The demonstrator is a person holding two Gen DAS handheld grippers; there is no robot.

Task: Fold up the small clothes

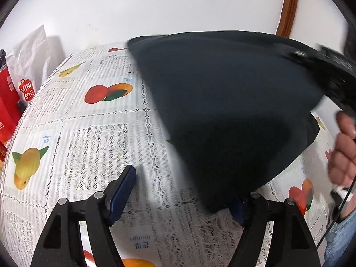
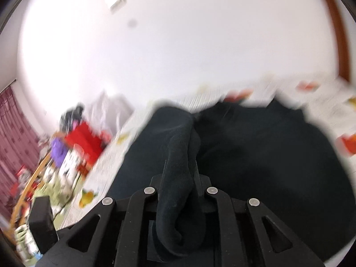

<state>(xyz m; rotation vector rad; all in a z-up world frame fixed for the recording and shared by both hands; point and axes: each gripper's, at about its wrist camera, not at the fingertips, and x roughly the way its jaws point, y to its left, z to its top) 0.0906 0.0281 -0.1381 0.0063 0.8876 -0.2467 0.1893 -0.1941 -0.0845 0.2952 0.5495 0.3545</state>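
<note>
- My left gripper [image 1: 182, 202] stands spread wide; its left pad [image 1: 123, 191] is bare over the tablecloth [image 1: 100, 133], its right pad mostly hidden under the low corner of the dark cloth [image 1: 222, 111].
- I cannot tell whether that hidden pad touches the cloth.
- My right gripper [image 2: 192, 166] is pinched together on a bunched fold of the cloth [image 2: 178, 173], which hides most of both fingers.
- The cloth hangs lifted above the table, draped between the grippers; blur softens its edges.
- From the left wrist, the right gripper [image 1: 329, 71] is blurred and cut off at the frame edge; my hand [image 1: 342, 151] shows below it.
- Bags [image 1: 24, 77] at the table's far side are partly cropped.
- The clutter [image 2: 66, 155] beyond is too smeared to name.
</note>
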